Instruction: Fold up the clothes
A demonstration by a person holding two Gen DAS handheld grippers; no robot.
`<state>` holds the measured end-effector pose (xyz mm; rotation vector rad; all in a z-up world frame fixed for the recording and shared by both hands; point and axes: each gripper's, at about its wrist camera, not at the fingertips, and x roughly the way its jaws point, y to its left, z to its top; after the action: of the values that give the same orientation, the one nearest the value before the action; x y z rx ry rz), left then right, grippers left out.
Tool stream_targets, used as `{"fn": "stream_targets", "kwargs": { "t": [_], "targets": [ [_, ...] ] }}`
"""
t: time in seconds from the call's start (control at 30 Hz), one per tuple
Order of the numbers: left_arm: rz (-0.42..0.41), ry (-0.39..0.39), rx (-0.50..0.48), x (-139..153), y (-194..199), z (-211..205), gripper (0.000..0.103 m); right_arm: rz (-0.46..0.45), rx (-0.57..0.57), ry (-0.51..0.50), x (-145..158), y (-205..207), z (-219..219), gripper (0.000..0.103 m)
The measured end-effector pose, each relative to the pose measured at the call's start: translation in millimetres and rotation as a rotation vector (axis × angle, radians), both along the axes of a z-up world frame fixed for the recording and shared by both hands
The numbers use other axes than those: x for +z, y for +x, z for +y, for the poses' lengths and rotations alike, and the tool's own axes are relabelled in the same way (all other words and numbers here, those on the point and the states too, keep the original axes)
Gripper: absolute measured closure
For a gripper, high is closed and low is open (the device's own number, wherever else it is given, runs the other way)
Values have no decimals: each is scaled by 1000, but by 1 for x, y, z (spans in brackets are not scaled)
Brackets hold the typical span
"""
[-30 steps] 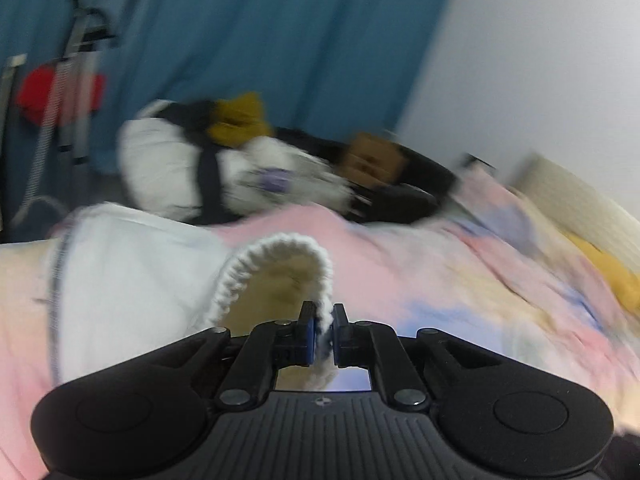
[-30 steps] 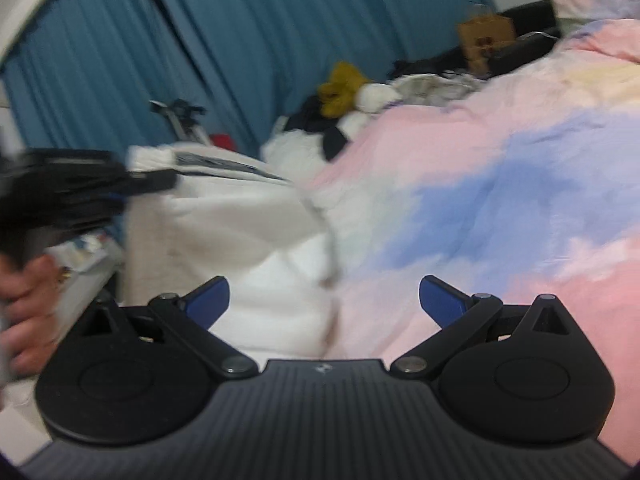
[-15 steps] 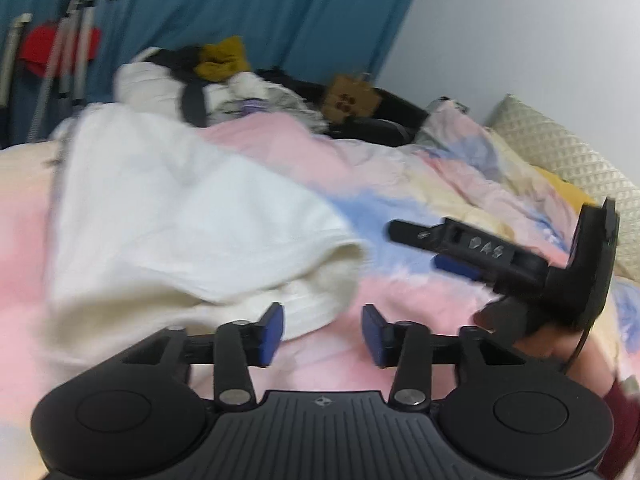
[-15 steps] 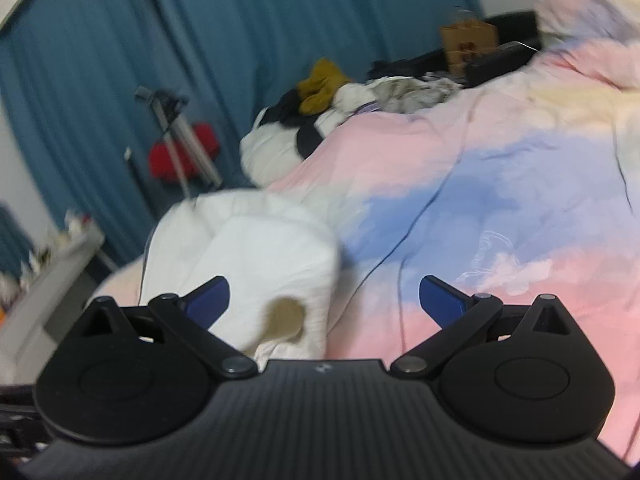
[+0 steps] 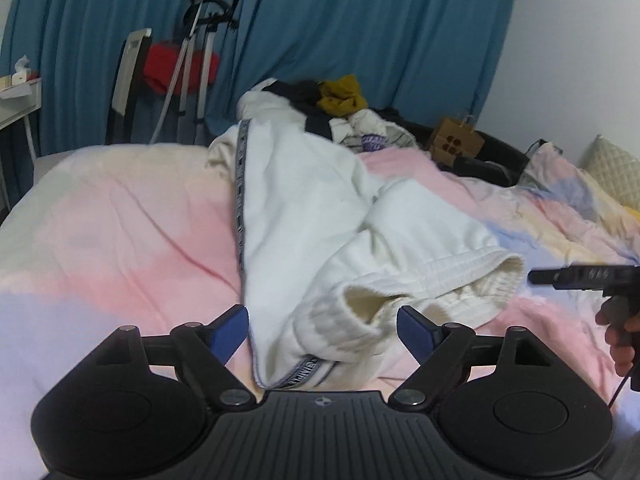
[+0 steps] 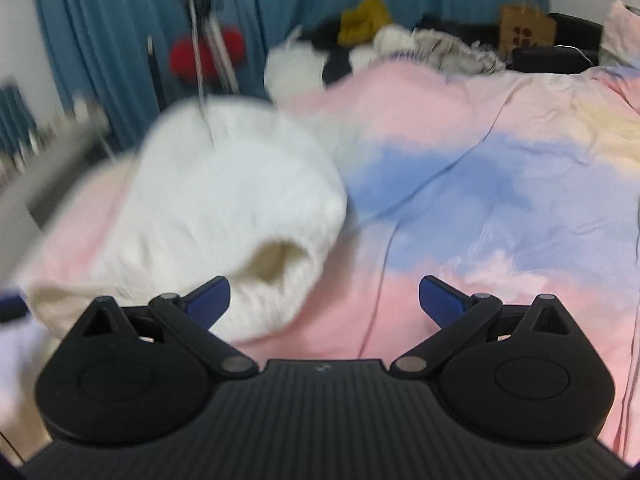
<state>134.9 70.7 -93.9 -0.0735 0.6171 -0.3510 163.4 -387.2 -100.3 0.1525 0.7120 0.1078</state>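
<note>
A white garment [image 5: 320, 220] with a grey patterned side stripe lies crumpled on the pink and blue bed cover [image 5: 120, 232]. One ribbed cuff [image 5: 340, 332] rests between the blue pads of my left gripper [image 5: 323, 332], whose jaws are opening and do not press on it. In the right wrist view the same white garment [image 6: 224, 208] lies blurred at the left, its cuff opening facing me. My right gripper [image 6: 325, 300] is open just above the bed cover [image 6: 480, 208], its left pad beside the cloth. The right gripper's tool and the hand holding it show at the left view's right edge.
A pile of clothes [image 5: 340, 108] in white, black and mustard sits at the bed's far side before blue curtains [image 5: 360, 20]. A brown paper bag [image 5: 456, 144], a tripod with a red thing [image 5: 180, 64], a white table [image 5: 16, 96] and a pillow [image 5: 612, 176] ring the bed.
My left gripper let go of the ribbed cuff and opened wide, sinking toward the bed. The garment dropped from hanging to lying on the cover. The right view rolled and shifted.
</note>
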Motion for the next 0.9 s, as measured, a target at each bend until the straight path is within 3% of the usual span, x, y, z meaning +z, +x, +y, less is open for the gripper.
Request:
{"fn": "stream_targets", "kwargs": {
  "t": [0.07, 0.13, 0.23, 0.33, 0.5, 0.67, 0.77, 0.9],
  "targets": [
    [-12, -5, -4, -1, 4, 1, 20, 30, 7, -70, -10, 15, 12, 6],
    [-14, -20, -11, -2, 3, 2, 20, 52, -41, -101, -19, 28, 13, 20],
    [12, -39, -29, -7, 6, -2, 20, 45, -106, -111, -31, 39, 15, 25],
    [60, -16, -5, -12, 10, -7, 10, -33, -164, -104, -23, 39, 15, 28],
    [164, 0, -3, -27, 9, -16, 10, -253, -210, -133, 7, 18, 20, 28],
    [276, 65, -18, -51, 6, -32, 14, -392, -251, -198, 20, 2, 29, 29],
    [206, 124, -18, -52, -4, -41, 14, -329, -260, -243, 10, 10, 29, 29],
    [80, 153, -40, -40, -19, -50, 15, -175, -262, -119, -8, 23, 13, 29]
  ]
}}
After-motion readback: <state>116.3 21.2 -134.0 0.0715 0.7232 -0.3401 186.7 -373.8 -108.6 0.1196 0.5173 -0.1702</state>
